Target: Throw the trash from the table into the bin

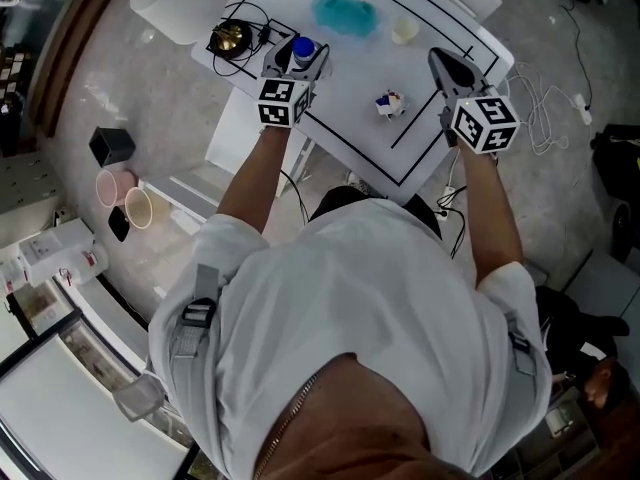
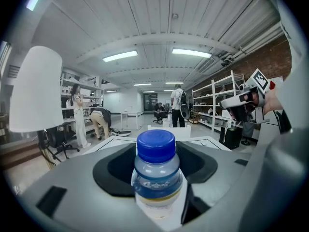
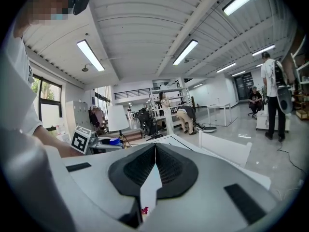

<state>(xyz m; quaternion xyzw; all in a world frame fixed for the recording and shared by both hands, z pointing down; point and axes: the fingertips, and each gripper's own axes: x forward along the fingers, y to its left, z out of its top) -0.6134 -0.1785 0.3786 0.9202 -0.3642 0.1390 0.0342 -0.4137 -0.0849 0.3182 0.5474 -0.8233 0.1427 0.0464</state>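
Between the jaws of my left gripper (image 2: 155,151) stands a small clear plastic bottle with a blue cap (image 2: 155,175), upright near the left edge of the white counter with black lines (image 1: 350,78). The jaws are released around it, and a dark gap shows on its right side. My right gripper (image 3: 155,153) is clenched on nothing, its jaws meeting edge to edge. Between the two grippers lies a crumpled white wrapper with red and blue print (image 1: 390,103). Farther off sit a crumpled teal plastic bag (image 1: 345,13) and a small cream cup (image 1: 405,30). A white cylindrical bin (image 1: 170,3) stands beside the counter's far left corner.
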